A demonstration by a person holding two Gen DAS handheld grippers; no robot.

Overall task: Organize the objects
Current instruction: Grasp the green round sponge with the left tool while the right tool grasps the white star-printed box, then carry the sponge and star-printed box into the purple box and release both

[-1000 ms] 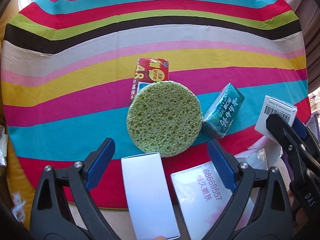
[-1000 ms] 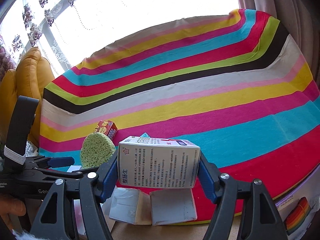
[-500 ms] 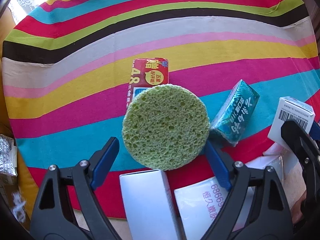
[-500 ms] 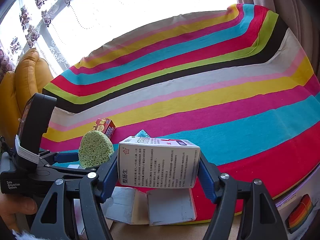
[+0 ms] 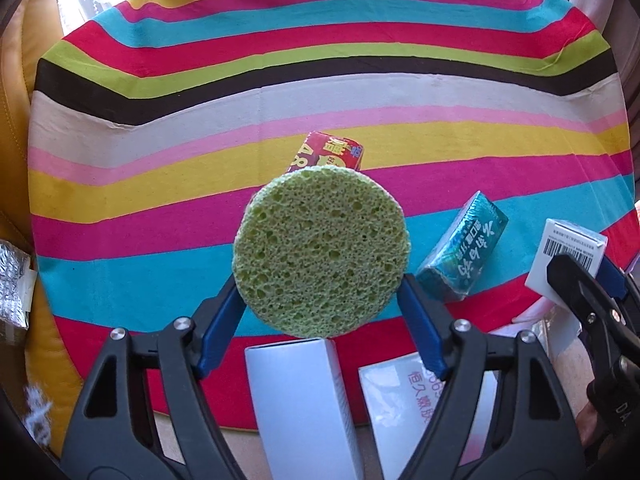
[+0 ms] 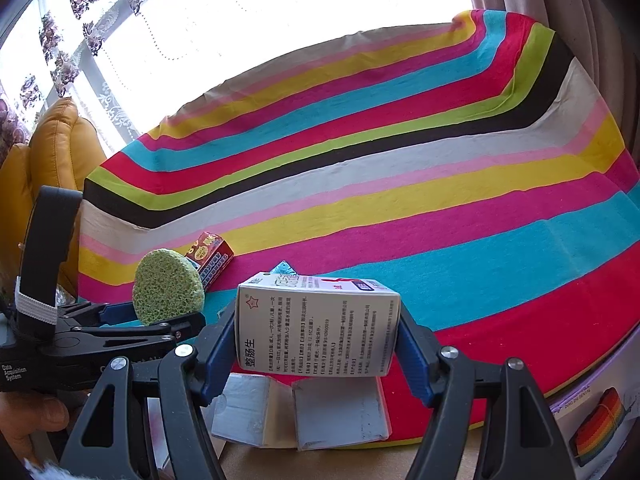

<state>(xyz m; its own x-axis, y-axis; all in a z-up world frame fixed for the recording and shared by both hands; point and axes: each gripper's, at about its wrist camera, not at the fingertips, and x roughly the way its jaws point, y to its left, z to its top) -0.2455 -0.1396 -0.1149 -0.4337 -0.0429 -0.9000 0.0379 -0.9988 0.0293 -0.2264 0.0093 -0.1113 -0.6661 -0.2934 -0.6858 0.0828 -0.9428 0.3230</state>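
Left gripper, jaws closing, had just pinched & lifted the sponge off the cloth; right gripper gripped a box.

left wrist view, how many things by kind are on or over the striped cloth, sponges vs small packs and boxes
Sponges: 1, the green sponge between the left tool's closing pads.
Small packs and boxes: 3, the red pack, the teal pack, the white box in the right tool.
Total: 4

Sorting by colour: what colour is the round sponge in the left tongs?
Light green, porous round sponge; the left wrist view shows it best.
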